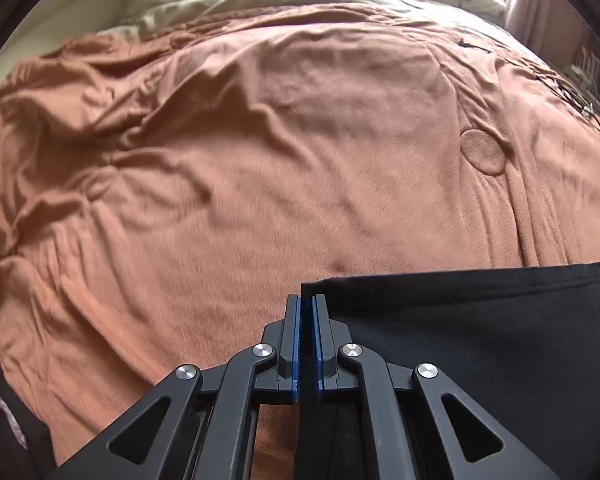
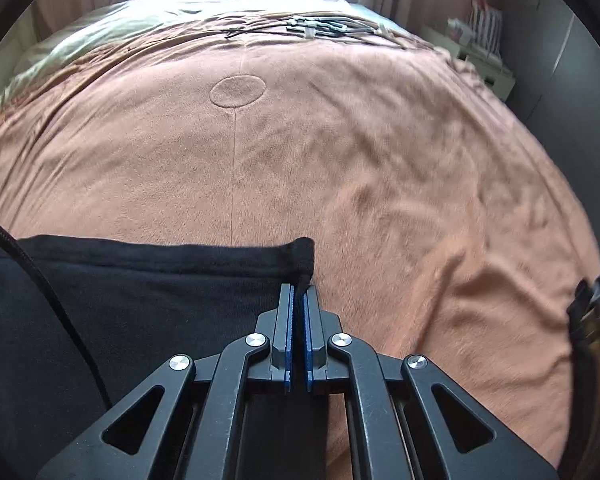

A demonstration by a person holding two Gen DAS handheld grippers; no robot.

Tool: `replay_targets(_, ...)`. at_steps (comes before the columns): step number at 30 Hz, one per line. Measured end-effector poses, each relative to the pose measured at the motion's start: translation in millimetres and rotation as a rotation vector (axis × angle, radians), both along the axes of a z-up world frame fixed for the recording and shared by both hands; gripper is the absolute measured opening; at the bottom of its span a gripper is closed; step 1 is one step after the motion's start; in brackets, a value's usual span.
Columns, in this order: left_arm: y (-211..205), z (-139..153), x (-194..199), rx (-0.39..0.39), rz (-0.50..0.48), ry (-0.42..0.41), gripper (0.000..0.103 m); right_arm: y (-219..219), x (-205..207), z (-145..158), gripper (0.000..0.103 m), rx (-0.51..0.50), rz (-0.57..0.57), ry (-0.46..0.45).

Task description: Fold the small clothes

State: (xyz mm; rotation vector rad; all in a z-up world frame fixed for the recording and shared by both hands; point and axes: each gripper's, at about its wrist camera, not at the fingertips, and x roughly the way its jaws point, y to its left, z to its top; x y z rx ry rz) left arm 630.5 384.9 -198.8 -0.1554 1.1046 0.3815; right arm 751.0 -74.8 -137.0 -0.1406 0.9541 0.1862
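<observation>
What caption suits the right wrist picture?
Right gripper pinching the corner of a black garment over a brown blanket.

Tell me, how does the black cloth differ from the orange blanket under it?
The black garment is dark and mostly smooth, pulled taut along its top edge; the orange blanket is pale rust, fuzzy and creased. The garment is far smaller, while the blanket spreads over most of the bed. The left gripper and right gripper each pinch a corner of the garment; nothing grips the blanket. Both are soft fabric.
</observation>
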Motion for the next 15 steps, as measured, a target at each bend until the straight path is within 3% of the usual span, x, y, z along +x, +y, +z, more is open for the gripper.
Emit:
replay_targets(2,1,3,-9,-0.021,0.011,-0.017,0.008,-6,-5,5,0.023,0.028,0.003,0.015)
replay_targets(3,1,5,-13,-0.037,0.010,-0.019,0.009,-8,-8,8,0.046,0.037,0.012,0.020)
replay_targets(4,0,7,-18,-0.047,0.012,-0.018,0.010,-10,-13,12,0.057,0.043,0.023,0.013)
replay_targets(5,0,9,-23,-0.054,0.019,-0.015,0.016,-13,-18,18,0.057,0.043,0.035,-0.006)
replay_targets(8,-8,22,-41,-0.075,0.029,-0.047,0.045,-17,-41,32,0.057,0.045,0.075,-0.034)
replay_targets(15,-44,44,-73,-0.091,-0.040,-0.079,0.046,-27,-92,52,0.057,0.078,0.174,-0.049)
